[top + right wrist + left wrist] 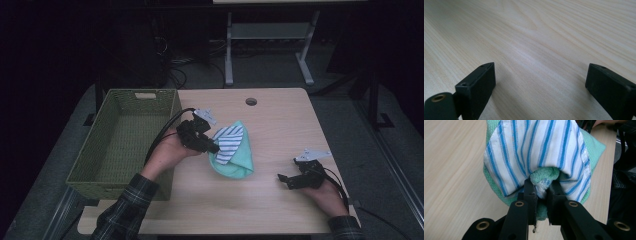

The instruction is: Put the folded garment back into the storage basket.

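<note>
1. The left gripper sat near the middle of the table, its jaws clamped on a bunch of cloth.
2. In the left gripper view, the two black jaws pinched a fold of the green towel together with the edge of the striped cloth, and both fabrics spread out beyond the jaw tips.
3. From the high view, the green towel lay bunched on the table just to the right of that gripper, and the striped cloth was draped on top of it.
4. The pinched end looked lifted a little off the wood; the far end of the towel rested on the table.
5. The basket stood just to the left of the left hand, apart from the cloths.
6. The right gripper lay low on the table at the near right, well apart from the towel, jaws spread wide with bare wood between them.
</note>
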A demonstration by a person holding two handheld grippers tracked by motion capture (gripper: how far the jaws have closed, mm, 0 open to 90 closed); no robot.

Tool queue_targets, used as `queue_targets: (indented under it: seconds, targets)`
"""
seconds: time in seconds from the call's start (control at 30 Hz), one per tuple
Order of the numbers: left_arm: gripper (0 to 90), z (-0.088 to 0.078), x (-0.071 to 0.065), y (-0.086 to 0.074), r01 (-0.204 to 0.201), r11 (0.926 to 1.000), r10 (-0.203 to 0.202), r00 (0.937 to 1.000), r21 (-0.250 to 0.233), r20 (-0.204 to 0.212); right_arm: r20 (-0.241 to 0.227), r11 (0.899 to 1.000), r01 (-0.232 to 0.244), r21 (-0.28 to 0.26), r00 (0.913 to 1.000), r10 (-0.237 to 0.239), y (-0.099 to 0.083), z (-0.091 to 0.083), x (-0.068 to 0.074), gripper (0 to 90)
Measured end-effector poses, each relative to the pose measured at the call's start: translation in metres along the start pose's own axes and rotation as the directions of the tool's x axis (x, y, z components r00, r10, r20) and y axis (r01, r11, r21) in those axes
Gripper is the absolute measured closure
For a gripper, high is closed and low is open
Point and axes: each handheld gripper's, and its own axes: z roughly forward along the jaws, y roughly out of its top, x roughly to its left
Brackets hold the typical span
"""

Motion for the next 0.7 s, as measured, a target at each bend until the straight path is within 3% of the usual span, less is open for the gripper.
queue_targets:
  seconds: [0.37,0.7]
  targets:
    - [79.7,-0.026,0.009,-0.008,0.023,0.9997,-0.022,0.9986,0.009,-0.047,0.002,1.000,0.000,-0.001,1.0000,0.000,0.000,0.000,0.000,9.1]
    - [79.6,-0.051,0.017,-0.020,0.062,0.9980,-0.063,0.9935,-0.006,-0.095,0.009,1.000,-0.004,0.004,1.0000,0.003,0.000,0.001,-0.001,5.5]
